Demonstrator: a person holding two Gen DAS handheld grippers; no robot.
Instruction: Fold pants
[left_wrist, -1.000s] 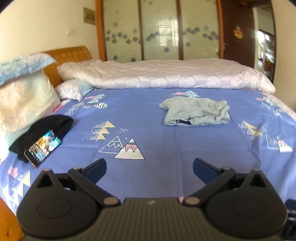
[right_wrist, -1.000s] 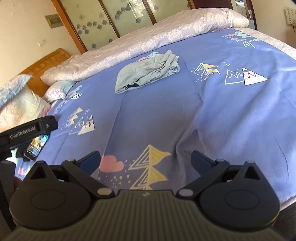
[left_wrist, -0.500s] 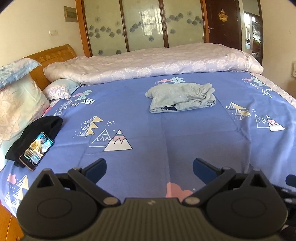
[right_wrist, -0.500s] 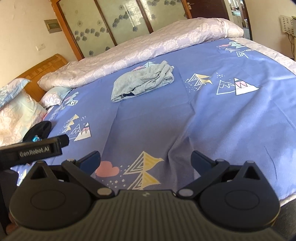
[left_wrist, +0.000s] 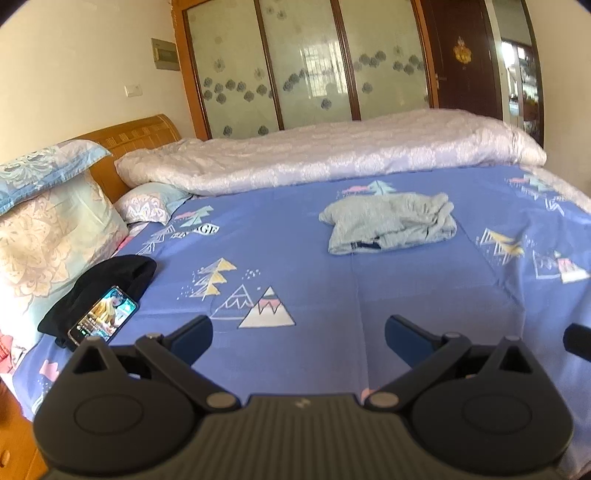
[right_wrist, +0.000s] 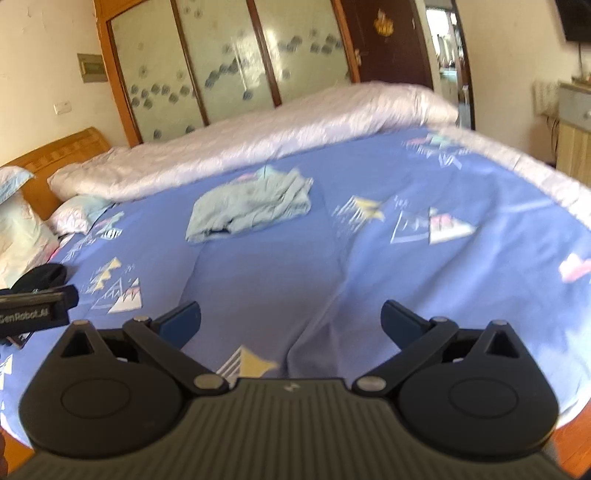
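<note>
Pale grey-blue soft cotton pants (left_wrist: 388, 223) are lying mid-bed on the blue mountain-print sheet (left_wrist: 332, 295), bunched in a loose, rumpled bundle, layers uneven; whether roughly folded or awaiting folding cannot be told. Left gripper (left_wrist: 297, 332) and right gripper (right_wrist: 290, 321) are being held well short, jaws wide, empty.

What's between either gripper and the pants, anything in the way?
Nothing visible. Bare blue sheet runs from the open left gripper and open right gripper up to the crumpled grey pants. The phone on a black garment lies well off left.
</note>
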